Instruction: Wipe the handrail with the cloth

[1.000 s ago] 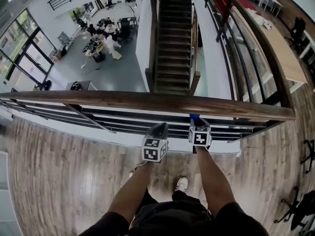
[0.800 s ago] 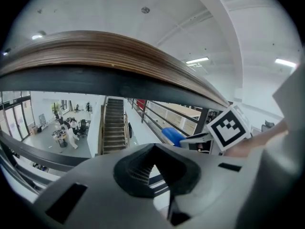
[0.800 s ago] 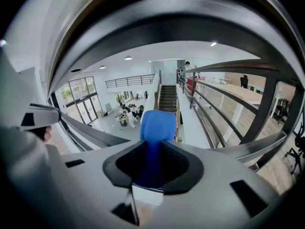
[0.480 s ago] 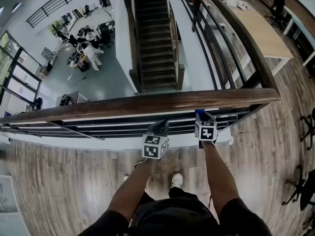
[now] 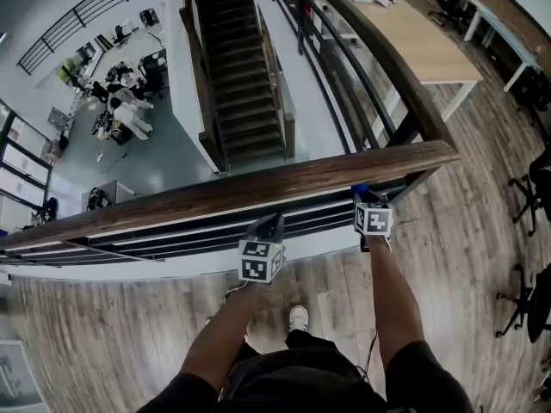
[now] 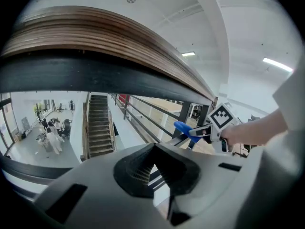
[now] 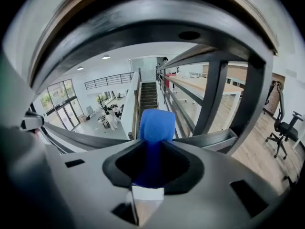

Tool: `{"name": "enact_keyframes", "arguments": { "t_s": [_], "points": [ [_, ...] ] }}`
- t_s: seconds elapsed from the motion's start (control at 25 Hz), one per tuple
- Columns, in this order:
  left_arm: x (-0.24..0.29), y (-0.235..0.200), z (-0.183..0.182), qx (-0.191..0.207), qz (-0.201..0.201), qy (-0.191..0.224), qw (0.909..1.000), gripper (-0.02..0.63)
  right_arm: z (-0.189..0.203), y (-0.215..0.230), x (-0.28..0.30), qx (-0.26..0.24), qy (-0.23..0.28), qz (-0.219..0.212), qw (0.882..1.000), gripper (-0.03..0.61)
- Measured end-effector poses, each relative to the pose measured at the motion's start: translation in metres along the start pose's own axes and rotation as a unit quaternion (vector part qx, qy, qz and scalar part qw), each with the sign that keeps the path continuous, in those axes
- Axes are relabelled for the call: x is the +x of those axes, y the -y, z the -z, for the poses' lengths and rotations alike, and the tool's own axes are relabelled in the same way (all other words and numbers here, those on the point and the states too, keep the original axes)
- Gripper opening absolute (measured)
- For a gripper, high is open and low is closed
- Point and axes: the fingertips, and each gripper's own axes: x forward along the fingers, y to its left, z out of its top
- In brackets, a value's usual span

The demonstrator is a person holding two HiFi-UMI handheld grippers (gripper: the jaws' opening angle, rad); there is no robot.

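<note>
A long brown wooden handrail (image 5: 258, 188) on black metal bars crosses the head view in front of me. My right gripper (image 5: 362, 194) is shut on a folded blue cloth (image 5: 359, 189) and sits just below the rail, near its right end post. In the right gripper view the cloth (image 7: 155, 125) sticks out from between the jaws, with the rail's underside (image 7: 157, 27) arching close above. My left gripper (image 5: 269, 227) hangs below the rail's middle with its jaws together and nothing in them. The left gripper view has the handrail (image 6: 119, 37) overhead and the cloth (image 6: 186, 128) off to the right.
Beyond the rail is an open drop to a lower floor with people (image 5: 125, 114) and a dark staircase (image 5: 237, 76). A second railing (image 5: 362, 50) and a long wooden table (image 5: 413, 41) run along the far right. Office chairs (image 5: 529, 188) stand on the wood floor to my right.
I have shifted right along the handrail: its right end post is now nearer the centre. The right gripper, still holding the cloth, has moved right with it. The left gripper stays below the rail.
</note>
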Motion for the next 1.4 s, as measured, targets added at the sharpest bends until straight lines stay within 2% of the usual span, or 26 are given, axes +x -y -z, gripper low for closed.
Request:
{"name": "enact_keyframes", "arguments": {
  "t_s": [0.32,0.56,0.72,0.92,1.0,1.12,1.28,1.4],
  "points": [
    [0.03,0.051,-0.006,0.015,0.029,-0.009,0.9994,0.003,0.002,0.085,0.0,0.005,-0.018,0.044,0.999,0.11],
    [0.035,0.077,0.004,0.025,0.046,-0.016,0.9985,0.003,0.007,0.134,-0.003,0.008,-0.034,0.075,0.997,0.11],
    [0.025,0.067,0.015,0.03,0.042,-0.025,0.9983,0.003,0.007,0.164,-0.007,0.018,-0.028,0.096,0.995,0.11],
    [0.009,0.032,0.036,0.014,0.026,-0.026,0.9992,0.003,0.004,0.168,-0.009,-0.014,-0.029,0.124,0.992,0.11],
    [-0.002,0.018,0.044,0.008,0.024,-0.019,0.9995,0.003,0.0,0.154,-0.015,-0.032,-0.014,0.131,0.991,0.11],
    [-0.018,-0.011,0.06,-0.008,0.012,-0.01,0.9998,0.003,-0.009,0.102,-0.027,-0.053,0.036,0.106,0.992,0.11],
    [-0.046,-0.05,0.097,-0.034,-0.006,-0.011,0.9993,0.003,0.006,-0.004,-0.046,-0.055,0.086,0.051,0.993,0.11],
    [-0.078,-0.08,0.129,-0.044,-0.023,-0.016,0.9986,0.003,0.029,-0.104,-0.056,-0.065,0.088,-0.016,0.994,0.109]
  ]
}}
